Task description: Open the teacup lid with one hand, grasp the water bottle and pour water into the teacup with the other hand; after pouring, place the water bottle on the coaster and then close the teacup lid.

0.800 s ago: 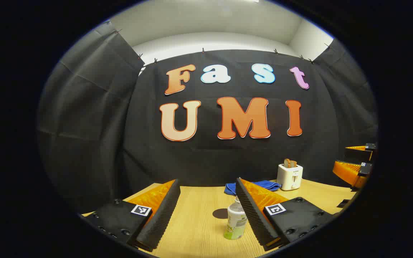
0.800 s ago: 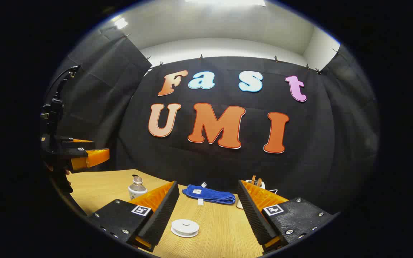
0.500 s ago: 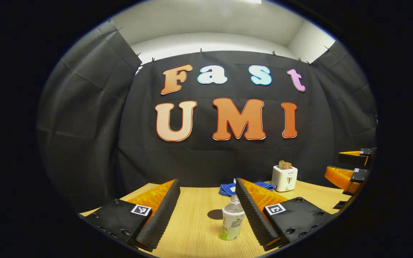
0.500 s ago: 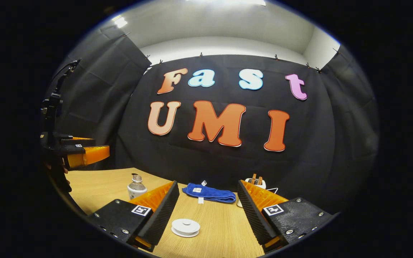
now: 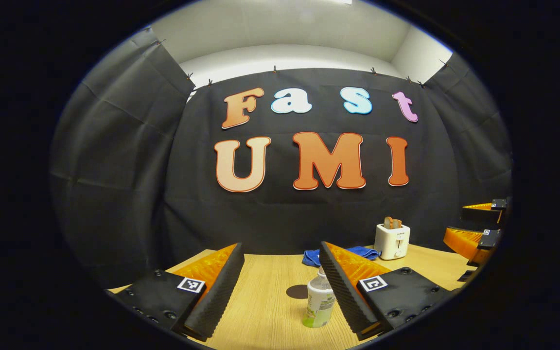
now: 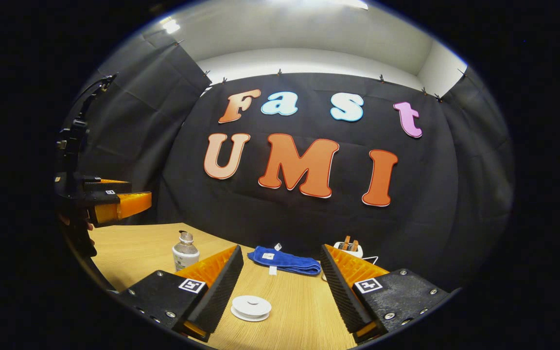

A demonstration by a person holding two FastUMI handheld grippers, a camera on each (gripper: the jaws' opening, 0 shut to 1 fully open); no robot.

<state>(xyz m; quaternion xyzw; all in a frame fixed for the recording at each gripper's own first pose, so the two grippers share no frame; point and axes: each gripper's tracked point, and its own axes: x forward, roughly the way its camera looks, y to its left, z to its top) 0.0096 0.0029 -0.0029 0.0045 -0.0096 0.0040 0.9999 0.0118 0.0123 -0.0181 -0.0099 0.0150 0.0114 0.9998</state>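
Seemingly nothing is done yet: both grippers [image 5: 280,287] [image 6: 280,287] gape empty, the clear plastic water bottle [image 5: 320,302] at lower centre ungrasped, the round white teacup lid [image 6: 251,307] unlifted.

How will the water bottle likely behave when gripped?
The water bottle stands upright, tall and narrow, so a sideways nudge would probably tip it. Its clear plastic body looks thin and may flex under the fingers. The smooth label could be slightly slippery.

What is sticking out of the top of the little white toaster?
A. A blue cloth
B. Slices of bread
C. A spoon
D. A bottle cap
B: in the left gripper view, brown slices of bread stand up out of the slots of the white toaster on the table.
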